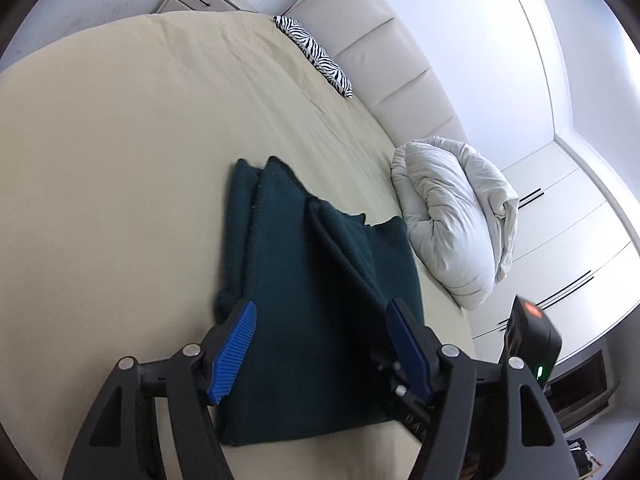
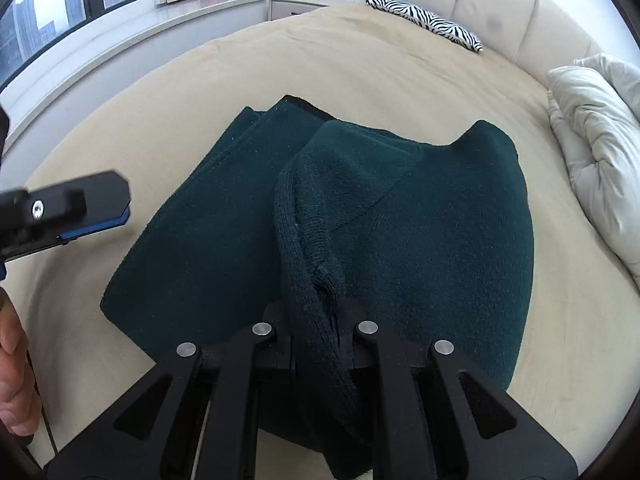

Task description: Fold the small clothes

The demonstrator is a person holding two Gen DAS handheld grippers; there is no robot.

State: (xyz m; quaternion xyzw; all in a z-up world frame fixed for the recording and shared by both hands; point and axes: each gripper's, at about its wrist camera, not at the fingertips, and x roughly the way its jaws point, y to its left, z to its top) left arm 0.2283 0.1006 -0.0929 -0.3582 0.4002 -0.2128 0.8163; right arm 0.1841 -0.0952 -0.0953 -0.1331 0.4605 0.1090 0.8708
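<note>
A dark green knit garment [image 1: 304,280] lies partly folded on the beige bed [image 1: 120,160]. My left gripper [image 1: 320,344] is open above its near part, blue pads [image 1: 236,348] spread wide, holding nothing. In the right wrist view the same garment [image 2: 420,220] fills the middle. My right gripper [image 2: 320,316] is shut on a ribbed hem of the garment [image 2: 304,248] and lifts that edge into a ridge. The left gripper's finger [image 2: 80,200] shows at the left, apart from the cloth.
A bunched white duvet [image 1: 452,220] lies at the bed's right side, close to the garment. A zebra-print pillow [image 1: 316,56] rests by the padded headboard [image 1: 400,72]. White wardrobes [image 1: 568,240] stand to the right. A window sill [image 2: 120,40] runs beyond the bed.
</note>
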